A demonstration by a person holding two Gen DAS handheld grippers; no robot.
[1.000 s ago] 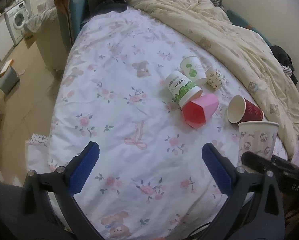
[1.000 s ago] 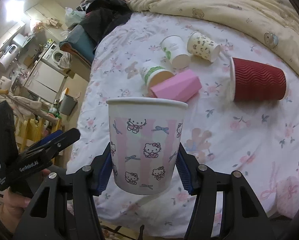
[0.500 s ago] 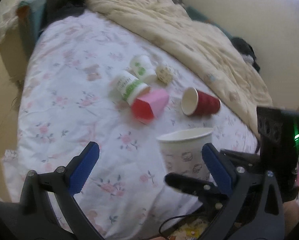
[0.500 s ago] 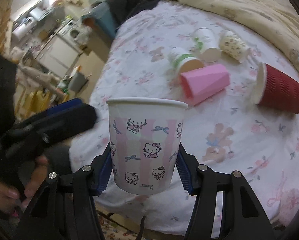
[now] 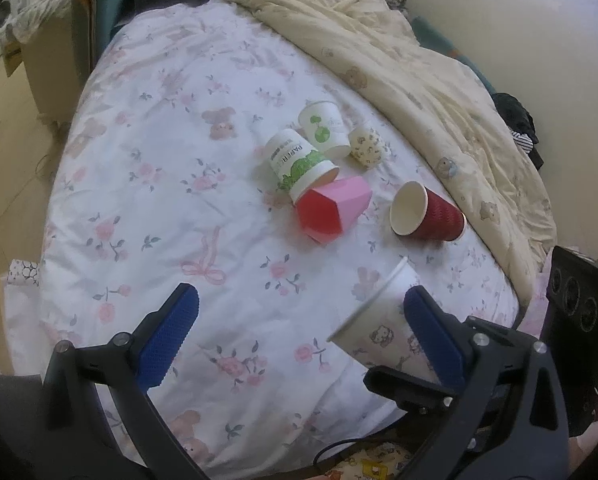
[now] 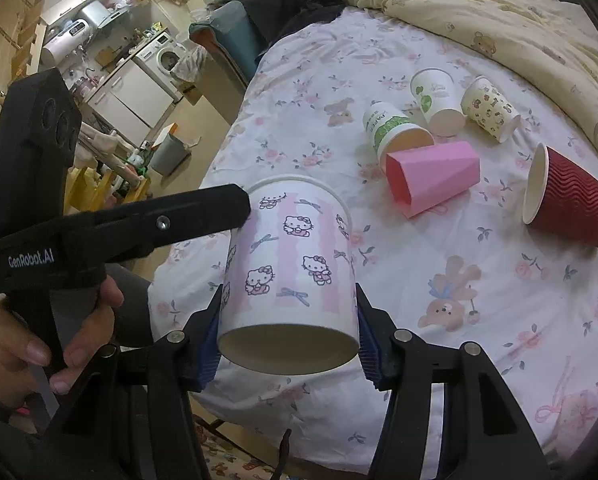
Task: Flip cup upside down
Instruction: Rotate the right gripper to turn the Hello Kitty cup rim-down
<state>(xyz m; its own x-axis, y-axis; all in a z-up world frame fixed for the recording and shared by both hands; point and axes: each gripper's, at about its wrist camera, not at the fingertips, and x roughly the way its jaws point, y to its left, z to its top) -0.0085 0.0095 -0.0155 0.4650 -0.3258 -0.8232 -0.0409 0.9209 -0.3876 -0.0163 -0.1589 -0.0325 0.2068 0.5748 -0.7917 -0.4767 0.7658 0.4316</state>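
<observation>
While the right gripper (image 6: 289, 340) clamps the Hello Kitty cup (image 6: 291, 276) tilted above the bed (image 6: 479, 320) (apparently mid-flip), the left gripper (image 5: 299, 336) waits beside it, jaws apart.

Both my grippers up, one loaded

My right gripper (image 6: 289, 332) clamps the cup (image 6: 291, 272); my left gripper (image 5: 299, 344) hangs with jaws spread wide.

Left wrist view looks down from the bed's (image 5: 147, 184) near edge, cups mid-frame, fairly far. Right wrist view sits closer, facing across the bed (image 6: 439, 280) toward the kitchen, upper left. Both share the cup cluster: pink cup (image 5: 333, 210) (image 6: 435, 176).
</observation>
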